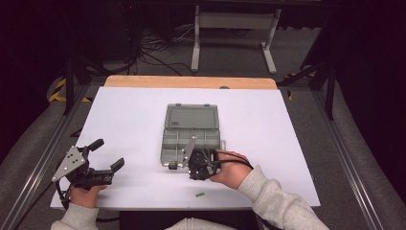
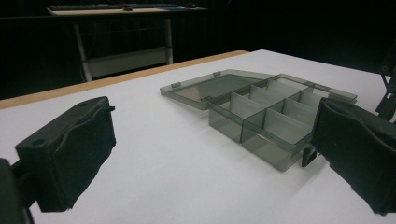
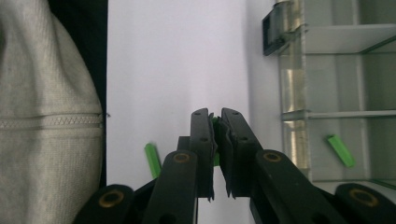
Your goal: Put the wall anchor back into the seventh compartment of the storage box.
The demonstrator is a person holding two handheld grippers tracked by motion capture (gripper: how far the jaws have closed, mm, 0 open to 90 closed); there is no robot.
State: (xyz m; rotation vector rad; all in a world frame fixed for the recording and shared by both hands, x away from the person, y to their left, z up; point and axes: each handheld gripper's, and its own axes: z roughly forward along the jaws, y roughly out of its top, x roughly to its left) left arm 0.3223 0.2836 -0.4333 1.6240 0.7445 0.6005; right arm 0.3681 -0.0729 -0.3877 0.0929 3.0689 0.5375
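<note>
A clear grey organiser box [image 1: 190,125] lies open at the middle of the white table, its lid folded back. My right gripper [image 1: 198,167] hovers at the box's near edge, pointing down. In the right gripper view it [image 3: 215,120] is shut on a small green piece [image 3: 215,122]. A second green piece [image 3: 340,150] lies in a compartment of the box [image 3: 294,70], and a third [image 3: 152,159] lies on the table [image 1: 199,194]. My left gripper [image 1: 107,153] rests at the near left, open, nothing between its jaws [image 2: 212,140], facing the box [image 2: 261,116].
The white sheet [image 1: 268,143] covers the table, with a wooden strip [image 1: 191,82] along the far edge. The person's grey sleeve [image 3: 46,121] is close beside the right gripper. A metal stand [image 1: 234,28] and cables lie on the floor beyond.
</note>
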